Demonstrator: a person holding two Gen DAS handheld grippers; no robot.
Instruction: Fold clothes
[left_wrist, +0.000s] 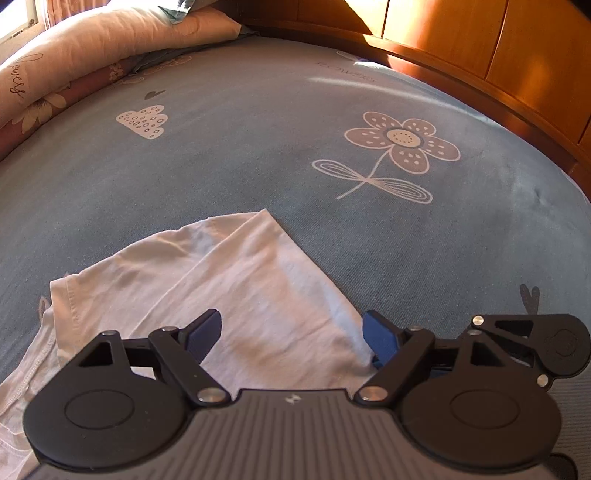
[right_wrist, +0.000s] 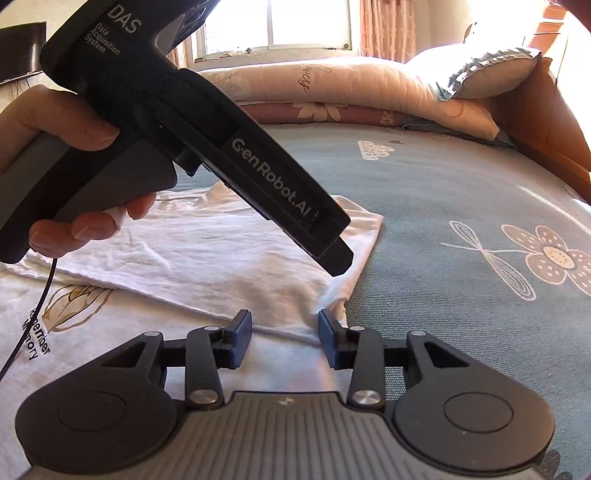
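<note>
Left gripper (left_wrist: 291, 332) is angled steeply downward with its jaws spread wide, nothing pinched between the blue pads (left_wrist: 207, 332). From the right wrist view you can see the left hand (right_wrist: 62, 170) wrapped around that gripper's grey pistol handle up at the left side, fingers curled under and thumb over the top, the black body slanting down to the right. Right gripper (right_wrist: 284, 338) is tilted down less steeply, jaws parted about halfway, pads (right_wrist: 240, 338) not pressing on anything. The right hand itself is out of view.
</note>
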